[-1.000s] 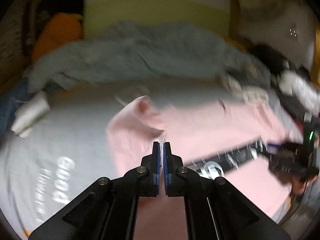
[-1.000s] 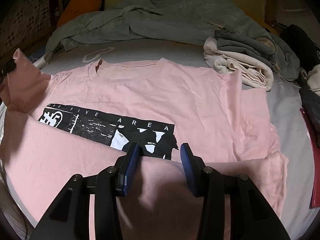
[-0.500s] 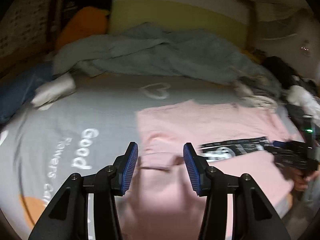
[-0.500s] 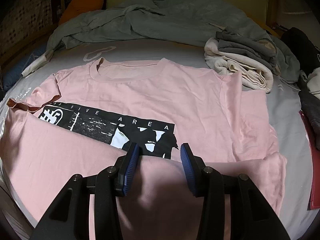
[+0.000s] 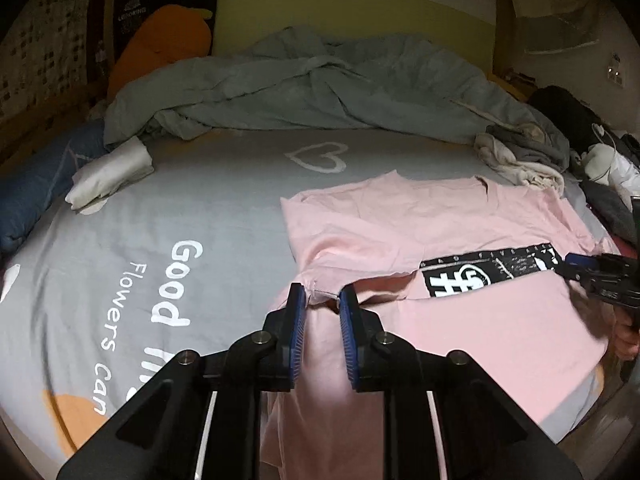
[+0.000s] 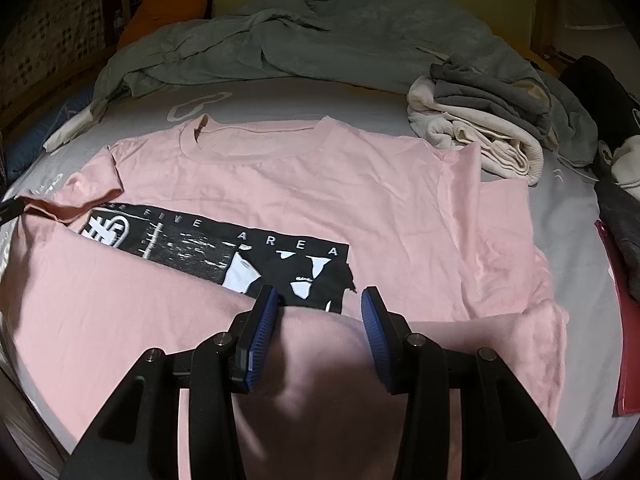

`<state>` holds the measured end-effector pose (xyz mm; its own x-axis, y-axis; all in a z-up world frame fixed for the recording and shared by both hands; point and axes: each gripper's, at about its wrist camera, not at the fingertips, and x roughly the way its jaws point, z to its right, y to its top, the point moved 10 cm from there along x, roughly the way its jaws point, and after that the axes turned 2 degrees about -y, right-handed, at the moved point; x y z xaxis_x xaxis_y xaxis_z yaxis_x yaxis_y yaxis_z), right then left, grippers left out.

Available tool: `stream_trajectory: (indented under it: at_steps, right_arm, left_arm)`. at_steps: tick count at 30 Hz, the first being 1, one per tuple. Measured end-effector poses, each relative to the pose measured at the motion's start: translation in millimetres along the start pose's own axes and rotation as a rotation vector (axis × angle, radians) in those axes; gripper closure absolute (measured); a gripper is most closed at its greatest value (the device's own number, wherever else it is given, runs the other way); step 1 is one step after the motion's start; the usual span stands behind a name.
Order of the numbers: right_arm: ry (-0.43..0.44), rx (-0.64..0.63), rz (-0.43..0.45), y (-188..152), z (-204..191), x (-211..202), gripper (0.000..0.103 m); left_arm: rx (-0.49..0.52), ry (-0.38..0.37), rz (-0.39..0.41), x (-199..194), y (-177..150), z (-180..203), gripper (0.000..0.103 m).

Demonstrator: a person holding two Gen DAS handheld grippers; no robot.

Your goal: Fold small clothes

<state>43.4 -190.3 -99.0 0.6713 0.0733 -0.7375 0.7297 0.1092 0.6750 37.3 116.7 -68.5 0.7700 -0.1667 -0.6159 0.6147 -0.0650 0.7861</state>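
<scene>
A pink T-shirt (image 6: 320,184) with a black printed band lies face up on the grey bed sheet (image 5: 200,208); its lower part is folded up over the print. My right gripper (image 6: 320,300) is at that folded edge, and a hump of pink cloth fills the space between its pads. It also shows at the right of the left wrist view as the right gripper (image 5: 580,270). My left gripper (image 5: 322,300) is at the shirt's (image 5: 400,216) left sleeve. Its jaws are closing, with the sleeve hem between the tips and a gap still showing.
A rumpled grey-green duvet (image 5: 320,92) lies across the back of the bed. A folded cream and grey stack (image 6: 480,120) sits beside the shirt's right shoulder. A white folded cloth (image 5: 108,172) lies far left, dark clothes and a red item (image 6: 624,340) at the right.
My left gripper was shut on the lifted sleeve, laid it onto the shirt and opened, and has now narrowed around the sleeve hem. The right gripper has stayed put.
</scene>
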Motion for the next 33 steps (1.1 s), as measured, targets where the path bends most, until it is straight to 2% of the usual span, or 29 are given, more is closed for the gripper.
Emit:
stream_trajectory:
  at_steps: [2,4,6,7,8,9,10,11,13,15,20,23,25,27,30,33]
  right_arm:
    - [0.116,-0.012,0.002,5.6,-25.1,-11.3,0.059]
    - [0.225,-0.024,-0.019,8.7,-54.5,-16.6,0.067]
    - [0.32,-0.015,-0.058,9.6,-85.7,-16.4,0.074]
    - [0.39,0.004,-0.089,10.4,-109.0,-13.9,0.087]
    - [0.436,0.009,-0.107,10.8,-124.3,-13.0,0.092]
    - [0.504,0.01,-0.13,12.8,-150.4,-12.0,0.092]
    - [0.534,0.005,-0.137,13.7,-168.5,-11.9,0.093]
    - [0.563,-0.009,-0.142,16.3,-188.1,-11.1,0.098]
    - [0.653,-0.022,-0.141,25.0,-233.4,-13.0,0.099]
    - [0.694,0.013,-0.152,30.7,-262.1,-7.7,0.099]
    - [0.665,0.073,-0.201,32.0,-296.6,28.3,0.099]
    - [0.639,0.125,-0.235,26.8,-298.8,49.8,0.099]
    - [0.661,0.15,-0.235,26.8,-296.1,53.5,0.099]
    - [0.658,0.135,-0.219,26.5,-287.1,49.8,0.099]
    - [0.584,0.077,-0.142,26.7,-255.6,32.4,0.099]
    - [0.481,0.05,-0.085,25.1,-211.9,16.6,0.099]
  left_arm:
    - [-0.009,-0.009,0.001,0.5,1.6,-3.5,0.076]
    - [-0.021,-0.016,-0.003,2.3,2.7,-5.1,0.076]
    - [-0.032,-0.029,-0.001,2.3,4.7,-5.7,0.098]
    - [-0.033,-0.035,0.008,0.0,6.3,-6.1,0.101]
    - [-0.034,-0.043,0.031,-4.7,10.6,-6.3,0.101]
    - [-0.033,-0.044,0.051,-9.4,14.0,-6.7,0.101]
    - [-0.03,-0.047,0.074,-14.9,18.3,-6.8,0.101]
    - [-0.031,-0.057,0.097,-21.1,22.6,-7.3,0.101]
    - [-0.045,-0.067,0.115,-26.8,27.5,-9.9,0.101]
    - [-0.065,-0.072,0.115,-27.4,28.1,-15.2,0.101]
    - [-0.09,-0.079,0.102,-24.4,24.9,-22.3,0.101]
    - [-0.094,-0.092,0.071,-19.3,18.3,-20.5,0.101]
    - [-0.096,-0.087,0.045,-14.9,10.9,-19.0,0.101]
    - [-0.096,-0.107,0.019,-14.2,0.9,-13.8,0.101]
    - [-0.068,-0.129,-0.044,-12.8,-24.9,1.6,0.101]
    - [-0.018,-0.083,-0.144,-2.0,-52.8,13.8,0.101]
